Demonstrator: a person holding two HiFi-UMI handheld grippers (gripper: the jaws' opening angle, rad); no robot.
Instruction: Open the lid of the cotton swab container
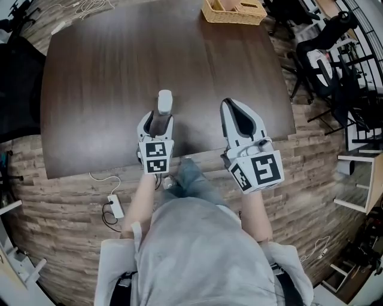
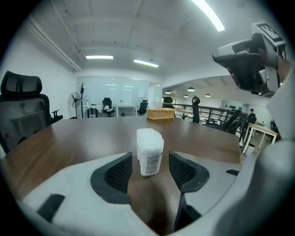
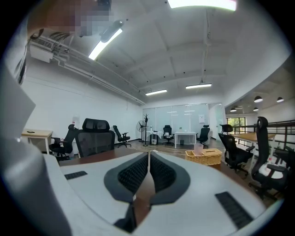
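The cotton swab container (image 1: 164,101) stands upright on the table (image 1: 108,72), close to the near edge of the tabletop and well apart from the basket (image 1: 233,12) at the far edge. It is a small white plastic tub with a printed label on its lower body and a cloudy lid on top, which looks fully closed.

The left gripper (image 1: 160,119) lies low over the near edge with its jaws spread to either side of the container. In the left gripper view a gap shows between each ribbed pad and the tub, so it is bracketed but not squeezed, and it stands free on the wood. The right gripper (image 1: 229,107) is beside it to the right, also near the near edge. Its jaws are pressed together with nothing between them.

The container is probably very light, so it could slide or tip on the smooth tabletop if nudged. The plastic looks stiff but thin, and the sides look slick. A firm, moderate hold on the labelled lower body should steady it and leave the lid clear for the other gripper. Whether the lid hinges or lifts off cannot be made out.
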